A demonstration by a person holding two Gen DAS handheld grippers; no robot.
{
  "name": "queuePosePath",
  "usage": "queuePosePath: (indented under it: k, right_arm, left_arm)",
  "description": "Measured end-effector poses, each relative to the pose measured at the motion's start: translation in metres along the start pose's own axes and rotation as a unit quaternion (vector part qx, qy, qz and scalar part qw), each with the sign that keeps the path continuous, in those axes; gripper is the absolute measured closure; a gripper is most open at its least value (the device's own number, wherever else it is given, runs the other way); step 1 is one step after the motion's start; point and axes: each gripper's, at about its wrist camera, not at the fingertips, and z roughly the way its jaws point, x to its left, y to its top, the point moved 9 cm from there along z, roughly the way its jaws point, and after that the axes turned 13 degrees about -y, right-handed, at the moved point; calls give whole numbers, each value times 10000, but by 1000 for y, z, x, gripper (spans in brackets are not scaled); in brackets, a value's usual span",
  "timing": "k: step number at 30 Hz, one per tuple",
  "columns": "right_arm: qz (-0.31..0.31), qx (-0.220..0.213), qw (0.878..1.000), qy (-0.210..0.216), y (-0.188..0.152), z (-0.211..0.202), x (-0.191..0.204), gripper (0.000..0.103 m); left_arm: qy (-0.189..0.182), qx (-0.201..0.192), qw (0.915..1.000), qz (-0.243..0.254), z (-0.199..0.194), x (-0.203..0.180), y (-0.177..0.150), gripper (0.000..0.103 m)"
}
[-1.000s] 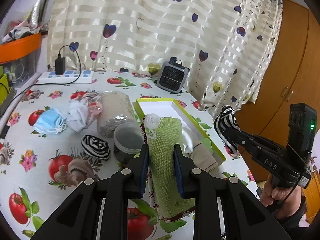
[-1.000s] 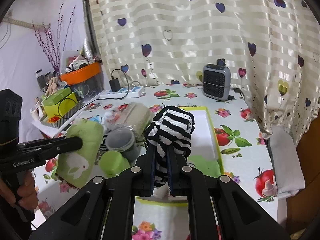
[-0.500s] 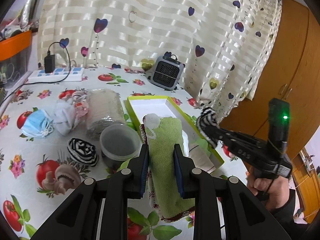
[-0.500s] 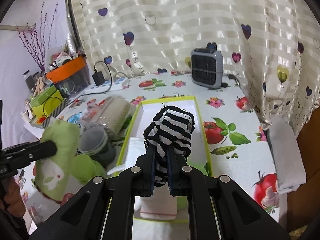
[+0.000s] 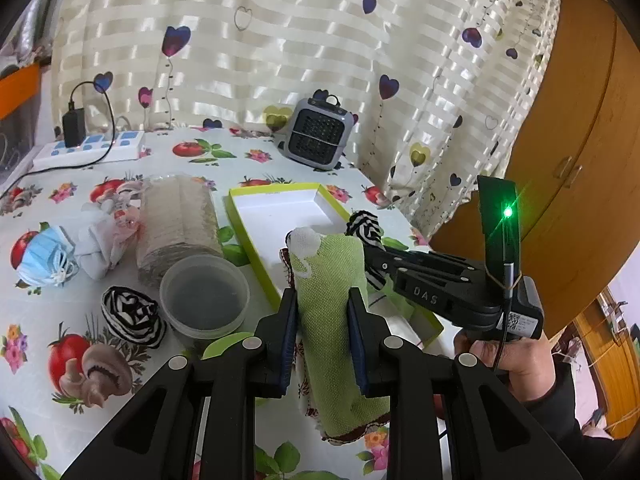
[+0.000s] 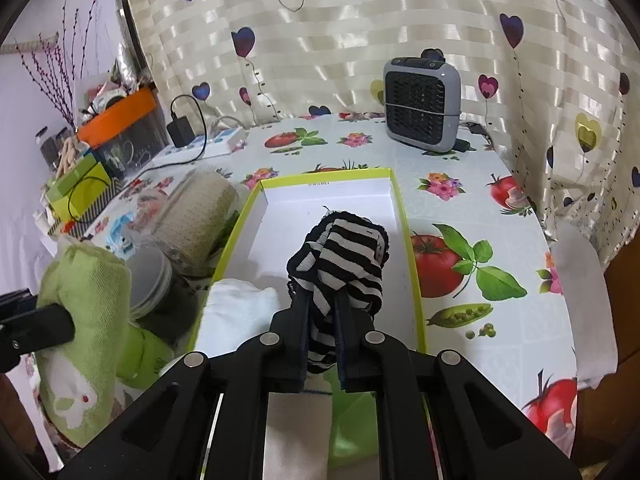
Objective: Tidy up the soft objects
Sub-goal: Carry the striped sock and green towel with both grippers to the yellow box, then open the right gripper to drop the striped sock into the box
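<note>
Both tongs loaded. Right tongs (image 6: 323, 322) clamped narrow on a black-and-white striped sock (image 6: 340, 256), held above the near half of the green-rimmed box (image 6: 412, 264); the box's far half shows bare white floor. Already inside at the near end: a white sock (image 6: 236, 312), with something green and something pale below the tongs, too hidden to name. Left tongs (image 5: 322, 320) pinched on a rolled green towel (image 5: 332, 300) with a white rabbit print, held up over the tabletop (image 5: 48, 312) just left of the box's near corner. Still out on the tabletop, left of the box: a second striped sock (image 5: 132, 316) balled up, a blue face mask (image 5: 44, 256), a crumpled white cloth (image 5: 100, 240), a beige roll in clear wrap (image 5: 176, 224), and a round plastic tub (image 5: 204, 300) touching the roll's near end. Small grey heater (image 6: 420, 108) stands at the far edge, well apart from the work. Step in hand, as I read it: placing the striped sock in the box. Next move likely calls for lowering the right tongs onto the open white floor beyond the white sock, then releasing; the towel waits its turn. Towel is bulky and may need to lie lengthwise to fit. The left arm sits close beside the right; crossing paths is the risk.
</note>
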Motion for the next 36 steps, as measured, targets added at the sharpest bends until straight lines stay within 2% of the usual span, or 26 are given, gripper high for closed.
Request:
queuePosePath:
  k: [3,5,8,11,16,21,24,28,36]
  right_arm:
    - [-35,-80,9999,-101,0,-1,-4,73]
    - [-16,-167,9998,-119,1,-5,-6,58]
    - [19,-216,9996,-192,1,-13,-11,58]
    - [31,-300,9995,69,-5,-29,-5,58]
    - [-381,-168,9991,92,-28,-37,15,58]
    - [-752,-135,9970,-140,-31,-25,28,58]
    - [-605,-306,9966,-460,-13,-16,15,58]
    - [-248,-414,9968,-637,1,-16,-5,58]
    - [92,-358,9977,-562,-16,-31,-25,58]
  left_arm:
    - [-2,7,10000,-11,3,0,2,81]
    - [0,-11,10000,-13,4,0,4,81]
    - [4,-29,10000,-8,5,-2,7,81]
    - [16,-54,10000,6,4,-3,9,81]
    - [100,-116,9999,-29,-2,0,13,81]
    - [180,-142,9997,-73,-4,3,15,81]
    - [181,-135,9997,-78,-3,3,16,81]
    - [196,-98,9997,-104,1,4,16,81]
    - [211,169,9994,-207,38,8,18,81]
